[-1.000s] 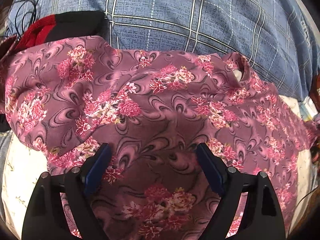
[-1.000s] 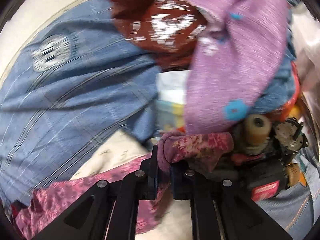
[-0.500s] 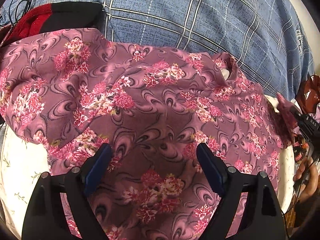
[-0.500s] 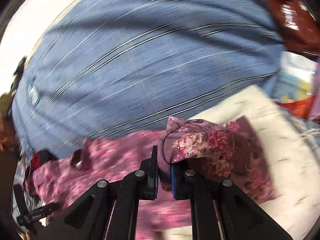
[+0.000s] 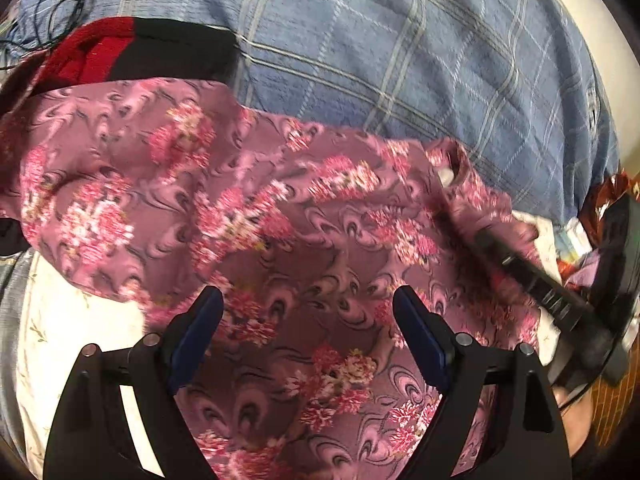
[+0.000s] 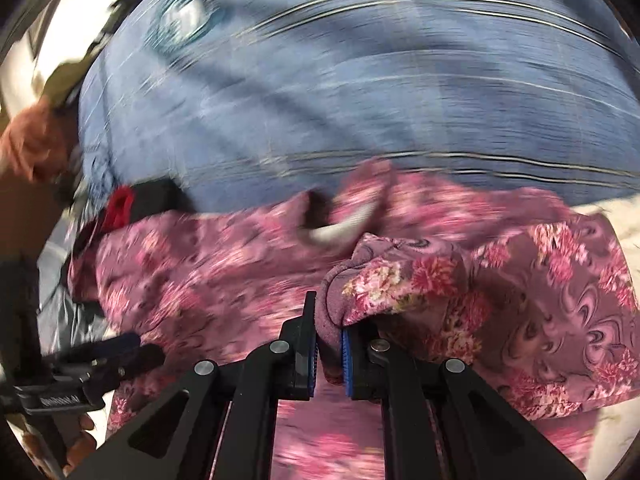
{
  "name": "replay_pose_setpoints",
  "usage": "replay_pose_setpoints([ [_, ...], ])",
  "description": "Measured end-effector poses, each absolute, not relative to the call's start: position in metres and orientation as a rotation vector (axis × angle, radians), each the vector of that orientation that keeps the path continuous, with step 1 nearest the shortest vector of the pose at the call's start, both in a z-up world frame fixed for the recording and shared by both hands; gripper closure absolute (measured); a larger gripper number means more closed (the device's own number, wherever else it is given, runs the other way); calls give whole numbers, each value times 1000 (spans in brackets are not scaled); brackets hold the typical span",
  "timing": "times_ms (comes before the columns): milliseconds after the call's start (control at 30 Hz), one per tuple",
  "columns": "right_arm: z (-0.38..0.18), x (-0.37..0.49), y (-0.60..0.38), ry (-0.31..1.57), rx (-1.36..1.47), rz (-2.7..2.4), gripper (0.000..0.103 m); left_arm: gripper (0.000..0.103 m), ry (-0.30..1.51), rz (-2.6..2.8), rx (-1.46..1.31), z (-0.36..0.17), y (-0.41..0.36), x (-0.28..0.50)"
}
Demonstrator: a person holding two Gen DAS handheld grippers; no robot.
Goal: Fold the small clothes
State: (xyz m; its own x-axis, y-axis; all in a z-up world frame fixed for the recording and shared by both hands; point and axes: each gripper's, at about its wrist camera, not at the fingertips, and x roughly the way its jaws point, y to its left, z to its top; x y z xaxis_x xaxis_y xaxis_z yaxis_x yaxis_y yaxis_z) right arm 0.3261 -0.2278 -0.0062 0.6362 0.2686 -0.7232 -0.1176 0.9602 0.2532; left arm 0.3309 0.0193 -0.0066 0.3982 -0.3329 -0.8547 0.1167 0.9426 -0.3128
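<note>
A mauve garment with pink flowers (image 5: pixel 280 220) lies spread on the bed. My left gripper (image 5: pixel 308 296) hovers above its near part, open, with nothing between its blue pads. In the right wrist view, my right gripper (image 6: pixel 328 332) pinches a bunched edge of the same garment (image 6: pixel 540 280). Its jaws are opening slightly, and the cloth still sits between the pads. The held edge is carried over the spread cloth, which blurs with motion. The right gripper (image 5: pixel 520 268) shows at the right of the left wrist view, and the left gripper (image 6: pixel 100 356) at the lower left of the right wrist view.
A blue plaid blanket (image 5: pixel 400 60) covers the far side. A red and black garment (image 5: pixel 132 48) lies at the far left beside black cables (image 5: pixel 52 4). A cream sheet (image 5: pixel 72 320) shows under the garment. Mixed clutter (image 5: pixel 576 236) sits at the right edge.
My right gripper has swept leftward from the cluttered pile, carrying the garment's edge over the spread cloth, and now appears in the left wrist view. My left gripper has lifted a little, still open.
</note>
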Motion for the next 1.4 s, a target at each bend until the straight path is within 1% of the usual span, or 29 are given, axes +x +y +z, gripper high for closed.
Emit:
replay_pose_setpoints([
  [100,-16,330,-199,892,185,238,79,16,1126,-275,-258,-6,32,334],
  [200,-31,329,-185,956,247,278,63,16,1130,-261,-302,-7,42,337],
  [233,-37,328,-180,985,261,294,54,16,1133,-258,-313,-9,46,338],
  [267,-42,324,-173,1012,269,310,51,16,1141,-255,-323,-10,49,338],
  [333,-41,314,-172,1015,267,324,49,16,1160,-258,-331,-14,50,339],
  [467,-26,287,-197,1015,350,359,44,16,1212,-299,-329,-22,37,338],
  [600,-14,256,-241,994,372,321,43,16,1260,-388,-298,-27,9,336],
  [700,-12,234,-276,978,379,250,41,16,1239,-394,-239,-27,-11,337],
  [933,-22,205,-342,961,523,173,40,16,1169,-441,-210,-26,-53,346],
  [967,-25,202,-350,957,552,165,40,20,1171,-429,-203,-28,-57,349],
  [1000,-26,200,-356,950,575,158,40,55,1173,-415,-205,-31,-60,353],
  [1033,-28,199,-361,944,598,153,40,84,1179,-421,-214,-32,-63,357],
  [1067,-28,198,-366,934,627,150,40,98,1208,-431,-233,-34,-63,362],
  [1133,-29,193,-376,914,676,146,40,99,1188,-394,-291,-28,-53,364],
  [1200,-30,191,-386,896,709,142,40,99,1122,-375,-372,-11,-30,359],
  [1300,-34,191,-396,873,786,161,37,99,1062,-324,-421,3,-2,351],
  [1400,-40,198,-397,854,866,204,37,99,1079,-314,-449,0,15,350],
])
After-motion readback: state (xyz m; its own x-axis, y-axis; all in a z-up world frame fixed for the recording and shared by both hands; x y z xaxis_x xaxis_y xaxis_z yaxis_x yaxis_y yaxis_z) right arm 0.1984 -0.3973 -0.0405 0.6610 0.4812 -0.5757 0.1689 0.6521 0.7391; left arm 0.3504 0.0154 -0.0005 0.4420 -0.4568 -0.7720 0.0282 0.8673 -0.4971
